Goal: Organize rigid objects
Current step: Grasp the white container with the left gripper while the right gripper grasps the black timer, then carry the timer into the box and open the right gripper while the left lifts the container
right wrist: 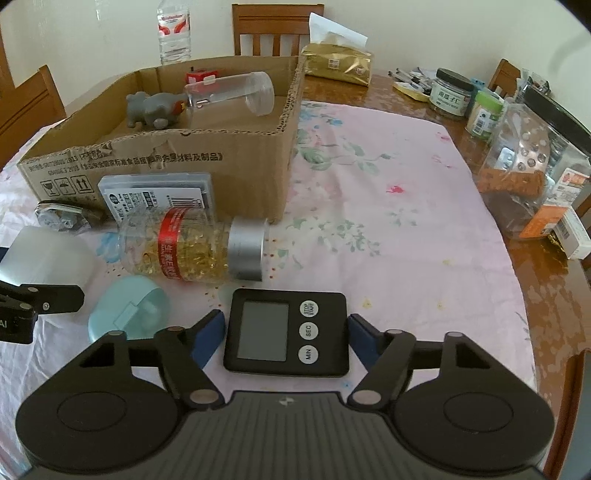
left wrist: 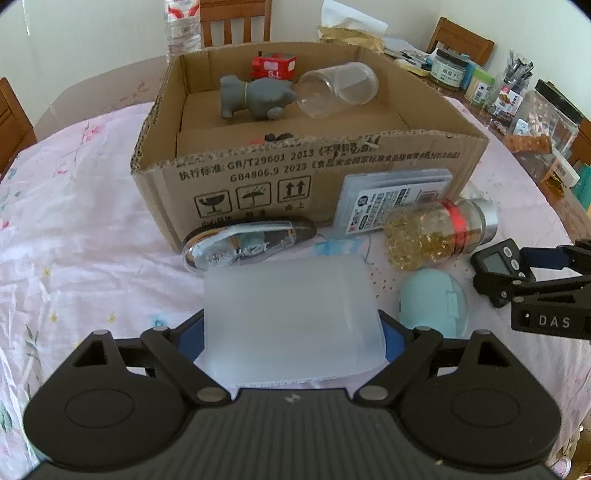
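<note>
While the left gripper has its two blue-padded fingers pressed against the sides of a frosted white plastic box, the right gripper has its fingers spread around a black digital timer; the left pad appears to touch the timer's edge, but I cannot tell whether the right one does. Both grippers sit on the near side of the cardboard box, which serves as the landmark. The timer lies flat on the pink floral cloth, screen up, well short of the cardboard box. Just beside it on the left rests a pale blue round case. Nearer the cardboard box, a clear bottle of golden capsules lies on its side with its silver cap pointing right. A flat clear case with a printed label leans against the cardboard box's front wall, and a clear oval tape dispenser lies at the foot of that wall to the left. Inside the cardboard box, toward its far wall, a grey toy animal stands beside a clear plastic jar lying on its side, with a red toy block behind them. Beyond the cardboard box stands a water bottle
</note>
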Motion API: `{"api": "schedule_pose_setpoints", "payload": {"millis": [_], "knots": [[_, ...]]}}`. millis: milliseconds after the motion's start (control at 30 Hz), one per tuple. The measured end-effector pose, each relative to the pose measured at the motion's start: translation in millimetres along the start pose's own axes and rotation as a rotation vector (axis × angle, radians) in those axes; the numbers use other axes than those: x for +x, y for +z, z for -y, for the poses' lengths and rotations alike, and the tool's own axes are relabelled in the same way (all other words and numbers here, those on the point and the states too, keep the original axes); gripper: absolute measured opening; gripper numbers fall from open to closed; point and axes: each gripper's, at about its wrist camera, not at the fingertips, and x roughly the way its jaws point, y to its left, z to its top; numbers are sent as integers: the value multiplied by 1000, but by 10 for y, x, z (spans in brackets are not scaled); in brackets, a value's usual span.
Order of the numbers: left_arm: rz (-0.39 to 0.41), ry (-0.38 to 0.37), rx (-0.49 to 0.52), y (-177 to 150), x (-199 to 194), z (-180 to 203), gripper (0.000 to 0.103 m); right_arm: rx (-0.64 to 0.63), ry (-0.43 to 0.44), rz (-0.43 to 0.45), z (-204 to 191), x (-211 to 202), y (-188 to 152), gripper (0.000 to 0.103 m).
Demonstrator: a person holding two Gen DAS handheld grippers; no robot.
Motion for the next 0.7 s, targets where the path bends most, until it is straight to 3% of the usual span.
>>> {"api": "schedule_pose_setpoints", "payload": {"millis": [700], "knots": [[7, 7, 38, 57, -104, 8, 85, -32, -15, -30, -2, -45, 20, 74]]}}
